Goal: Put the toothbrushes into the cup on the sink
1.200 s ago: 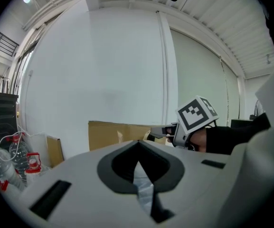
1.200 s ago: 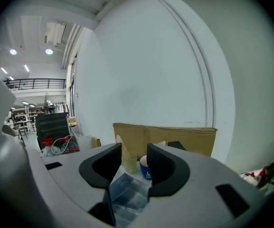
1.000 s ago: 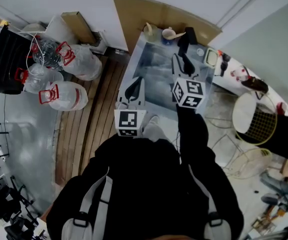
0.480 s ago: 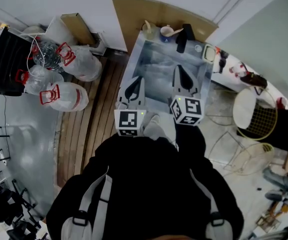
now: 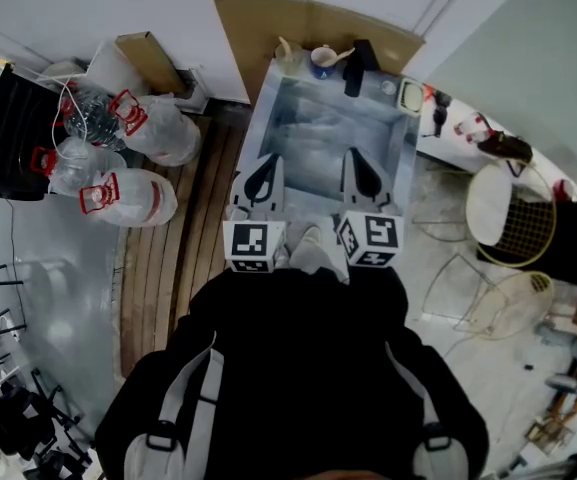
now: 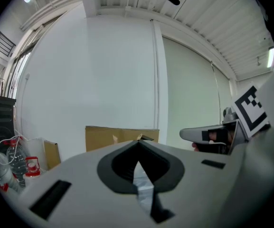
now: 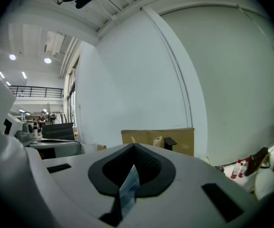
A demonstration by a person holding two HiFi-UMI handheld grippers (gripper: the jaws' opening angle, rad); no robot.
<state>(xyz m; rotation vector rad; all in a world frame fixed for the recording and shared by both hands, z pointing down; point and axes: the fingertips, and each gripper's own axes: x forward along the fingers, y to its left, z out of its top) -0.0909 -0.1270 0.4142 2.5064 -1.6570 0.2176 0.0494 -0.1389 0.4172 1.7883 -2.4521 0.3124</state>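
The steel sink [image 5: 303, 158] lies straight ahead in the head view. On its back rim stands a small blue and white cup [image 5: 320, 64] with a pale toothbrush handle [image 5: 342, 54] sticking out to the right. A black tap [image 5: 355, 70] stands beside it. My left gripper [image 5: 264, 171] and right gripper [image 5: 362, 166] hover side by side over the sink's near edge, well short of the cup. Both are shut with nothing between the jaws, as the tips show in the left gripper view [image 6: 137, 144] and the right gripper view [image 7: 134, 146].
A brown cardboard sheet [image 5: 298, 23] leans on the wall behind the sink. A pale bottle-like item [image 5: 285, 52] and a small dish [image 5: 409, 95] sit on the back rim. Large water bottles [image 5: 128, 193] stand at the left; a round white wire chair [image 5: 508, 223] at the right.
My right gripper has drawn back from the tap and cup at the sink's rear to its near edge and now shows shut. The left gripper has also come back a little.
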